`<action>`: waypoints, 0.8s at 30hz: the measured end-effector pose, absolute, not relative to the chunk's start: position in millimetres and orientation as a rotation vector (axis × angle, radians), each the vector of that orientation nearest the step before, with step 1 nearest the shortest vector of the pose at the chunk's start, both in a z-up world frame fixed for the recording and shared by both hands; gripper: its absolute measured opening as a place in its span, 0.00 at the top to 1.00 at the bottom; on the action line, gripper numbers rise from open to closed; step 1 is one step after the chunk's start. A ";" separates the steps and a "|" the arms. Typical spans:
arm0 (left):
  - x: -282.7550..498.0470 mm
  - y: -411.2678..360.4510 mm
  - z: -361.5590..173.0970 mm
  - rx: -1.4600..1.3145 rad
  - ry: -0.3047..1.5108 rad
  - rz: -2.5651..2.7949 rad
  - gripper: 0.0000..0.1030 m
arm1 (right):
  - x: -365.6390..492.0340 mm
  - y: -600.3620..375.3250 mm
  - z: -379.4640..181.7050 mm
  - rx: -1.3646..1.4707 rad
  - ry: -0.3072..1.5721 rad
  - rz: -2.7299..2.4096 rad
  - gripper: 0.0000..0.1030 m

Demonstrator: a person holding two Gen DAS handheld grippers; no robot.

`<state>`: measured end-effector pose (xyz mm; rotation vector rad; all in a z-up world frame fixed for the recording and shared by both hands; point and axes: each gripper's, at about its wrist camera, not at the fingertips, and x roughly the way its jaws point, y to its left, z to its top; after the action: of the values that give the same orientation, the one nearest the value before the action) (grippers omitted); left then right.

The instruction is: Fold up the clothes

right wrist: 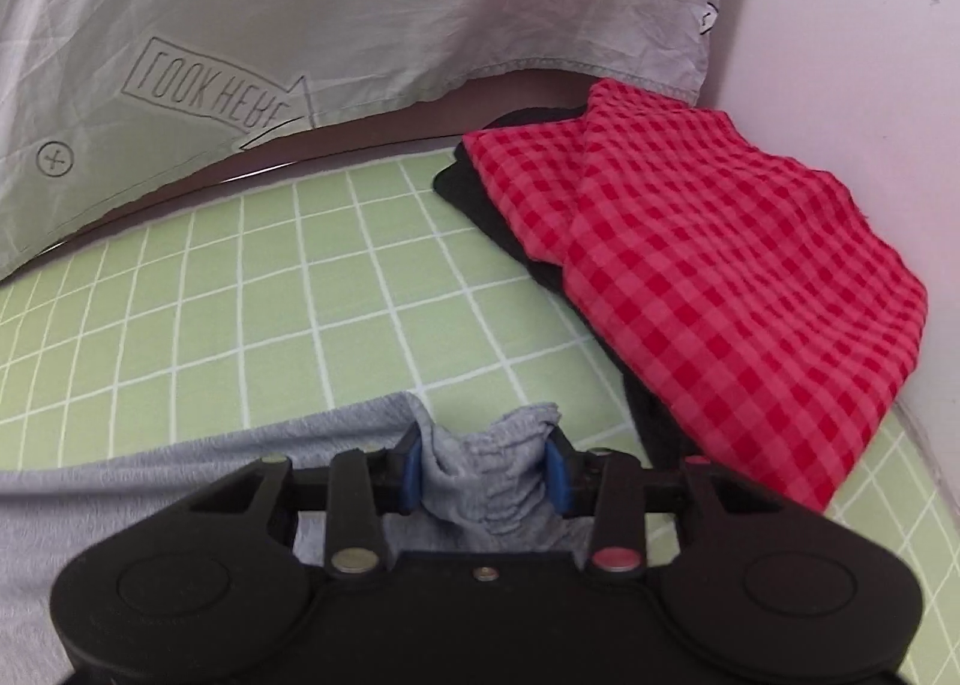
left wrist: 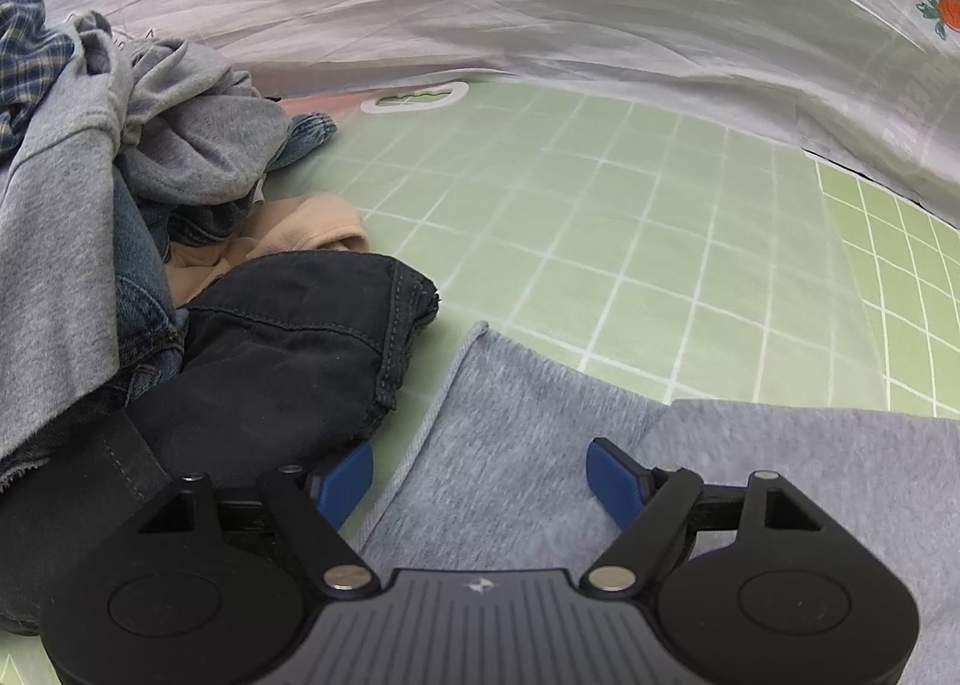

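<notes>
Left gripper [left wrist: 479, 478]: fingers spread wide with nothing between them, hovering over the left edge of the grey garment [left wrist: 540, 445].
Right gripper [right wrist: 485, 475]: blue pads [right wrist: 413, 475] pinched narrow on a bunched fold of the grey garment [right wrist: 180, 481].
Grey garment: lies flat on the near part of the green checked sheet [right wrist: 270, 289], one piece overlapping another in the left view.
Dark garment [left wrist: 288, 349]: just left of the grey one, at the foot of the unfolded pile [left wrist: 120, 193] of grey knit, denim, a peach piece and blue plaid.
Red checked cloth [right wrist: 708, 265]: folded, lying on a black piece [right wrist: 474, 199] at the sheet's right edge by the wall.
Pale fabric [right wrist: 360, 6]: hangs along the far edge; printed on it upside down, "LOOK HERE" in an arrow [right wrist: 222, 96], and a circled cross [right wrist: 54, 159].
Far right of left view: a small orange print [left wrist: 945, 15], possibly a carrot, too distorted to be sure.
</notes>
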<state>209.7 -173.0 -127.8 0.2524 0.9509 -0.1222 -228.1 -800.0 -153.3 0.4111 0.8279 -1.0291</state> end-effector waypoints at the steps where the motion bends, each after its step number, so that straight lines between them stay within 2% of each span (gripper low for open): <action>1: 211.2 -175.0 -126.7 0.252 0.942 -0.129 0.23 | -233.1 -807.5 -153.3 0.428 0.819 -1.069 0.63; 5: 216.9 -183.0 -122.6 0.252 0.906 -0.154 0.26 | -247.9 -826.5 -153.4 0.506 0.784 -1.119 0.63; 6: 218.3 -185.0 -121.6 0.252 0.897 -0.160 0.35 | -249.1 -827.2 -153.7 0.506 0.783 -1.114 0.63; 8: 221.2 -189.0 -119.5 0.252 0.879 -0.173 0.64 | -248.9 -825.3 -154.2 0.486 0.791 -1.107 0.63; 9: 222.6 -191.0 -118.5 0.252 0.870 -0.179 0.97 | -248.3 -824.1 -154.3 0.476 0.793 -1.107 0.63; 20: 270.7 -200.2 -85.6 0.203 0.720 -0.179 0.96 | -245.6 -822.9 -154.0 0.480 0.781 -1.144 0.64; 23: 286.3 -205.4 -98.0 0.214 0.784 -0.135 0.91 | -242.1 -822.6 -154.1 0.491 0.790 -1.162 0.60; 24: 285.8 -204.7 -98.7 0.212 0.790 -0.115 0.83 | -240.2 -821.3 -153.4 0.485 0.802 -1.166 0.56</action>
<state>285.8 -204.7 -98.7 0.2118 0.7902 -0.1155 -240.2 -821.3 -153.4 0.4847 0.8016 -1.1657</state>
